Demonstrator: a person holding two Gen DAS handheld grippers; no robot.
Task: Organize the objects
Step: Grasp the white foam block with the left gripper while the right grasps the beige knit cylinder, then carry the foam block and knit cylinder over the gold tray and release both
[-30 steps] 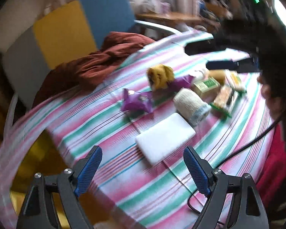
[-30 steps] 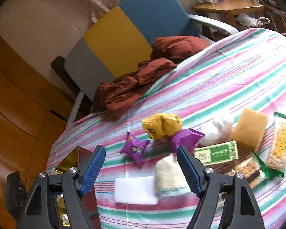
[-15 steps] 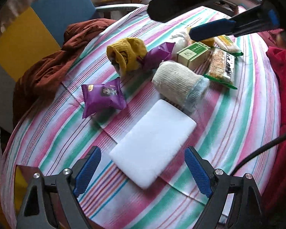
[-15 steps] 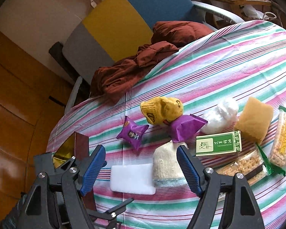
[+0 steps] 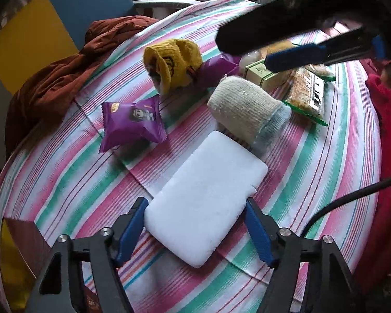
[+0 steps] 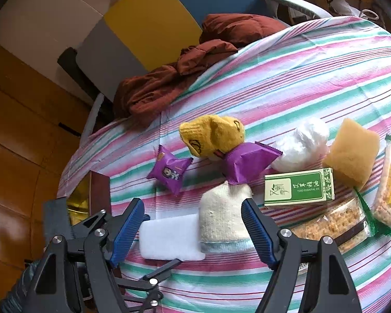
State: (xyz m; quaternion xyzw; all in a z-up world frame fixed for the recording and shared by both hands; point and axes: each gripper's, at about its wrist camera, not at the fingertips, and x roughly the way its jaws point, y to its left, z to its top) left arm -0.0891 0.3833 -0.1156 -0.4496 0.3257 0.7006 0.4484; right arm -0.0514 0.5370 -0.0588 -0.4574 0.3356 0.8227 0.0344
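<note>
A white foam pad lies flat on the striped tablecloth. My left gripper is low over it, open, with a blue finger on each side of the pad's near end, close to its edges. The pad also shows in the right wrist view. My right gripper is open and empty, raised above the pad and a cream knit sock. A purple snack packet, a yellow knit sock and the cream sock lie beyond the pad.
A second purple packet, white plastic wad, tan sponge, green box and two cereal bars lie to the right. A rust-red cloth drapes over the table's far edge by a chair. A dark box sits at the left edge.
My left gripper has come down and forward until its fingers straddle the white pad's near end. The right gripper has shifted slightly closer to the objects and stays open.
</note>
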